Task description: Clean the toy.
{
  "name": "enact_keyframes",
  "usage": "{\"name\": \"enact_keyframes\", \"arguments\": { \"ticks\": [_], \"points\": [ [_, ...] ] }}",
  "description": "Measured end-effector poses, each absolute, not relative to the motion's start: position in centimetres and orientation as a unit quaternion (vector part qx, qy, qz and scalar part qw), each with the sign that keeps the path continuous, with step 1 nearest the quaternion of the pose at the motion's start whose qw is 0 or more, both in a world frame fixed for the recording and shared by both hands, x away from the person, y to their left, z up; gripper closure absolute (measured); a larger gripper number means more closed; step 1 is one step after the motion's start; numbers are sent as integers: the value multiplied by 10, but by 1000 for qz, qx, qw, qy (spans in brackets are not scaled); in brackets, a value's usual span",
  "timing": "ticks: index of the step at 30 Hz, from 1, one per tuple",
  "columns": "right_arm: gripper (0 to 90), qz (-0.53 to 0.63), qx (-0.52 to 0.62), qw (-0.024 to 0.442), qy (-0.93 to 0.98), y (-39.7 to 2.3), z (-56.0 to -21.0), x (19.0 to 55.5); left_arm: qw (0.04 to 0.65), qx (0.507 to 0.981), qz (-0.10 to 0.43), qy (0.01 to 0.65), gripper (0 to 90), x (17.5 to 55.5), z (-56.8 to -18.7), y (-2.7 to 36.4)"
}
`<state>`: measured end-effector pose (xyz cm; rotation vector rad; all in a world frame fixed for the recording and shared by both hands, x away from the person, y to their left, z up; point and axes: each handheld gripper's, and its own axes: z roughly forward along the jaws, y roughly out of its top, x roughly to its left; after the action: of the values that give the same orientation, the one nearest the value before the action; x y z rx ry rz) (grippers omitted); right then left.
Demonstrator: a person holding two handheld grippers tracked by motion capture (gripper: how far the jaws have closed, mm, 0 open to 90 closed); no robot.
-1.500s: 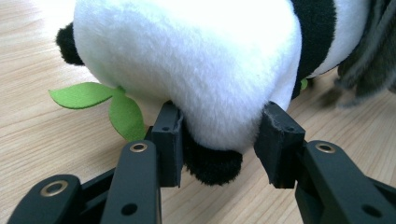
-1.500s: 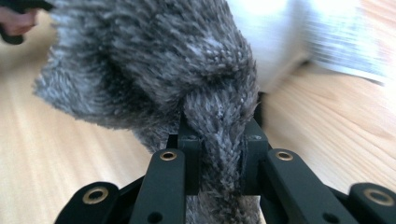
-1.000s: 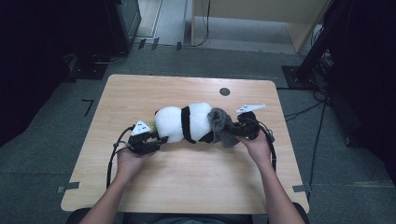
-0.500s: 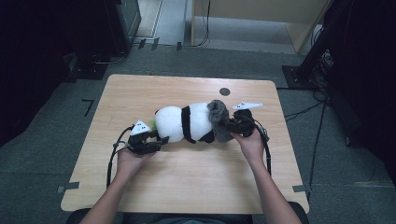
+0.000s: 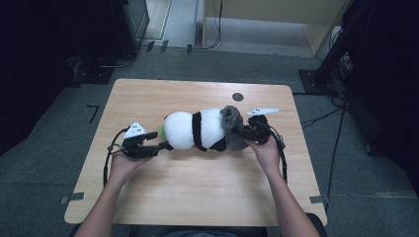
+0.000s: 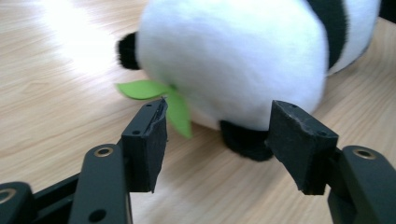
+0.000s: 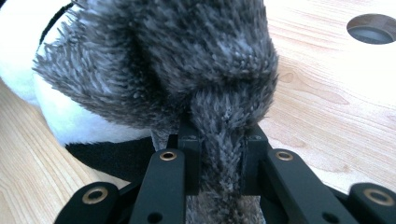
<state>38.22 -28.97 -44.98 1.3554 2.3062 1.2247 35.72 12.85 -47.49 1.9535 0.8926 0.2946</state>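
Panda [image 5: 192,129] lying lengthwise across middle of wooden surface [image 5: 197,192], white body with black band. Grey fur piece [image 5: 232,126] at its right end, touching the white body. Green leaf [image 5: 161,131] poking out at its left end; in left gripper view leaf [image 6: 159,95] flat on the wood beside a black paw [image 6: 245,140].

Left gripper [image 5: 160,146] just off panda's left end, held in left hand [image 5: 121,165]. Jaws spread, just been opening; nothing pinched. In left gripper view left gripper [image 6: 224,140] pointing at the white rump [image 6: 233,56], pads clear of plush, black paw showing between them farther off, leaf tip close by one pad.

Right gripper [image 5: 242,132] at panda's right end, held in right hand [image 5: 264,150]. In right gripper view right gripper [image 7: 219,163] pressed together on a tuft of the grey fur piece [image 7: 187,56], fur bulging out above the pads. White plush and black patch visible behind, lower left.

Round dark hole [image 5: 237,97] in surface beyond panda; same hole [image 7: 373,28] at upper right in right gripper view. White three-cornered plates on both grippers; cables trailing toward the person.

No brand, label or legible writing found on panda, grippers or surface. Dark tape marks on floor beside surface, no text readable.
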Motion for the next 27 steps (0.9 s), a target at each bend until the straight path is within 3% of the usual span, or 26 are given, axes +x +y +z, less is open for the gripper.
{"name": "enact_keyframes", "arguments": {
  "ticks": [6,14,18,27],
  "points": [
    [769,413,458,98,781,-290,-448,383,470,797,119,361,430,377,-478,141],
    [769,414,453,89,785,-288,-450,390,492,804,82,323,402,405,-488,142],
    [774,409,438,82,797,-285,-452,395,505,805,96,297,396,408,-490,138],
    [796,415,415,69,806,-279,-455,404,524,809,69,257,486,407,-489,132]
  ]
}}
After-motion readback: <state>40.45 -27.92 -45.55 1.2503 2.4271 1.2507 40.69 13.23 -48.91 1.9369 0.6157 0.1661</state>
